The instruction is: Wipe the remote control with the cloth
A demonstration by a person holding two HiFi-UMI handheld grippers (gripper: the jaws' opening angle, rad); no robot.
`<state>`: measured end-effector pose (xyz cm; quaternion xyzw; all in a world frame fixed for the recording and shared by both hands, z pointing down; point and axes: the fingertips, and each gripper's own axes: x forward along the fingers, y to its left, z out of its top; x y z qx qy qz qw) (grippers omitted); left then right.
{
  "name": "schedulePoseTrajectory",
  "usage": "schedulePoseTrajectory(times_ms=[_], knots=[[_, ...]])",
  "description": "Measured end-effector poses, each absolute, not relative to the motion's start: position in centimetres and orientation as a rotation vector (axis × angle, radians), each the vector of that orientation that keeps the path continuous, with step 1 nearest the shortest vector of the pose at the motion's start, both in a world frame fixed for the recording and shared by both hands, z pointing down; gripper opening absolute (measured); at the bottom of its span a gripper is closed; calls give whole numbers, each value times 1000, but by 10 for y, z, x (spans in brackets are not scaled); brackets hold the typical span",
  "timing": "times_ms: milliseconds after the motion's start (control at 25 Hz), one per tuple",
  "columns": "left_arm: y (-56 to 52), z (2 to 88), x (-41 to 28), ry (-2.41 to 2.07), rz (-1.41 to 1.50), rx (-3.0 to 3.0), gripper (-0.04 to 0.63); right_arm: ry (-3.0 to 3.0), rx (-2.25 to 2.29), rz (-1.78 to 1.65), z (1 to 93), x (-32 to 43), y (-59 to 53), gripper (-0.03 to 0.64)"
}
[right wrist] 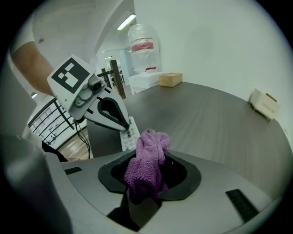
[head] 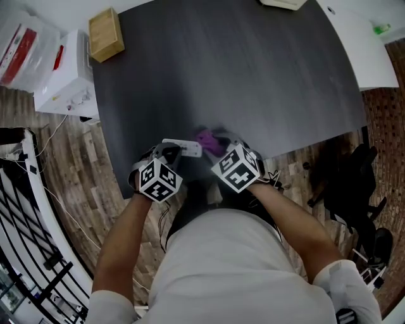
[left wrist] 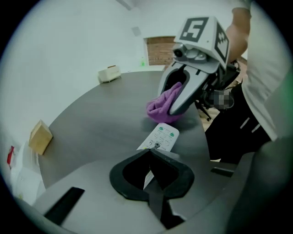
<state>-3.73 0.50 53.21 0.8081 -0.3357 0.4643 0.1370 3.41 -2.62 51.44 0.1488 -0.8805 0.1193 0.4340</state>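
Observation:
A white remote control (head: 185, 147) lies near the front edge of the dark grey table (head: 240, 76). My left gripper (head: 168, 150) is shut, and its joined tips (left wrist: 155, 146) rest on the near end of the remote control (left wrist: 163, 136). In the right gripper view the same tips (right wrist: 127, 129) press on the remote control (right wrist: 130, 140). My right gripper (head: 223, 147) is shut on a bunched purple cloth (right wrist: 145, 162). The cloth (head: 207, 140) hangs just right of the remote; the cloth (left wrist: 161, 105) sits beyond its far end.
A wooden box (head: 105, 34) stands at the table's back left corner. A white appliance (head: 66, 82) and a plastic bag (head: 22, 47) sit left of the table. A white block (head: 285, 3) is at the far edge. A black chair (head: 354, 183) stands on the right.

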Motion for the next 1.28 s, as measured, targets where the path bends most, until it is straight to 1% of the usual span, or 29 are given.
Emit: schedulePoseTrajectory(times_ms=[200, 440, 1000, 1200, 1280], knots=[[4, 531, -38, -1051, 1315, 2282, 5, -2191, 352, 395, 516, 43, 8, 146], [4, 533, -39, -1082, 1273, 2246, 5, -2221, 113, 375, 513, 28, 65, 146], [38, 531, -13, -962, 1062, 2130, 6, -2198, 334, 327, 517, 36, -3, 146], [28, 517, -44, -1094, 841, 2028, 7, -2197, 317, 317, 519, 35, -1, 146], [28, 525, -51, -1045, 809, 1978, 29, -2195, 314, 323, 521, 36, 0, 146]])
